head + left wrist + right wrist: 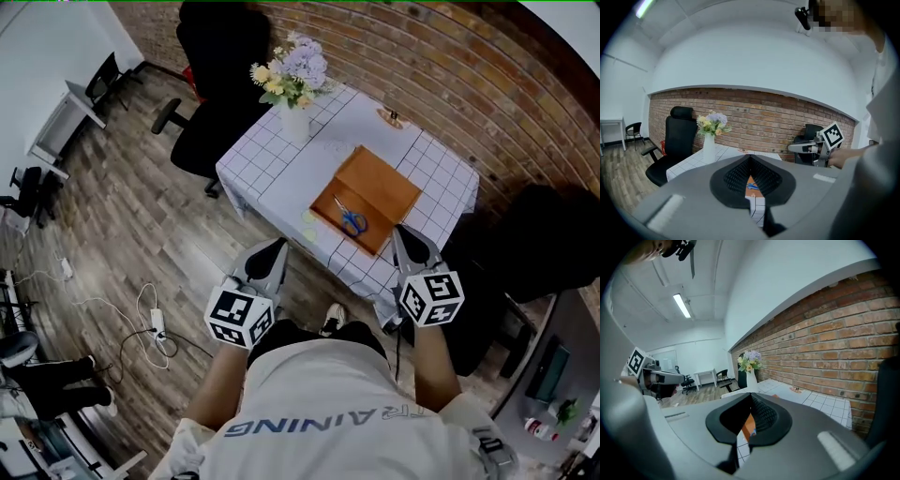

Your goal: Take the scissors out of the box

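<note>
An open orange-brown box lies on the table's near side, and blue-handled scissors lie flat inside it near its front edge. My left gripper hovers off the table's near-left edge, short of the box, jaws shut and empty. My right gripper hangs just past the box's near-right corner, also shut with nothing in it. In the left gripper view, the left gripper points at the box, and the scissors show below the joined tips. The right gripper points along the table.
The table has a white grid cloth, a white vase of flowers at its far-left corner and a small object at the far edge. A black office chair stands left of it. Cables lie on the wooden floor.
</note>
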`<control>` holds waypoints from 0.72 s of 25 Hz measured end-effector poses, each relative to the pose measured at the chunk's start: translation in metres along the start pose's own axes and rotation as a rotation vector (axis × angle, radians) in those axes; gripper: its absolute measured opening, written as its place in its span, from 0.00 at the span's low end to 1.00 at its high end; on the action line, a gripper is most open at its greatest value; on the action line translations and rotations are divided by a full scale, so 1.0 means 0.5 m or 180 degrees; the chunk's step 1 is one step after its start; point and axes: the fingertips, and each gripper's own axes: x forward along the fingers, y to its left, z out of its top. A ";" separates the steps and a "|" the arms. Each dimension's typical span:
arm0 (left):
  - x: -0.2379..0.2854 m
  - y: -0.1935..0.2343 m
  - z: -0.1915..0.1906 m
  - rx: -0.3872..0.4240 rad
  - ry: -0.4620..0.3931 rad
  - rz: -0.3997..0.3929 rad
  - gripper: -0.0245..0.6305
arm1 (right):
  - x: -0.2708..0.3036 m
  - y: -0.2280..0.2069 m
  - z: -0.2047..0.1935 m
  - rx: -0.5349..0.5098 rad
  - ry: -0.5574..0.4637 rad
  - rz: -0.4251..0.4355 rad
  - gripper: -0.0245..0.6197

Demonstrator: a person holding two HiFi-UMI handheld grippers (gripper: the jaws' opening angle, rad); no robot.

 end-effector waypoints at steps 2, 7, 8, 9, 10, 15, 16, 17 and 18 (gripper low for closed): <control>0.029 0.004 -0.007 -0.0025 0.0075 -0.0068 0.04 | 0.014 -0.014 -0.012 0.0035 0.0077 -0.0031 0.06; 0.103 0.027 -0.018 -0.0083 0.0194 -0.0314 0.04 | 0.034 -0.040 -0.032 0.0092 0.0209 -0.0228 0.06; 0.122 0.035 -0.018 -0.0089 0.0206 -0.0376 0.04 | 0.039 -0.046 -0.033 0.0100 0.0218 -0.0289 0.06; 0.143 0.043 -0.016 -0.0092 0.0215 -0.0447 0.04 | 0.044 -0.052 -0.033 0.0108 0.0230 -0.0355 0.06; 0.166 0.051 -0.013 -0.0093 0.0222 -0.0529 0.04 | 0.049 -0.059 -0.035 0.0118 0.0249 -0.0431 0.06; 0.268 0.086 0.023 0.0065 0.0252 -0.1036 0.04 | 0.083 -0.074 -0.028 0.0215 0.0314 -0.0872 0.06; 0.286 0.097 0.028 0.0104 0.0269 -0.1129 0.04 | 0.095 -0.071 -0.022 0.0228 0.0316 -0.0948 0.06; 0.302 0.108 0.032 0.0127 0.0294 -0.1223 0.04 | 0.107 -0.067 -0.019 0.0245 0.0329 -0.1013 0.06; 0.316 0.118 0.032 0.0142 0.0320 -0.1311 0.04 | 0.119 -0.063 -0.018 0.0265 0.0357 -0.1060 0.06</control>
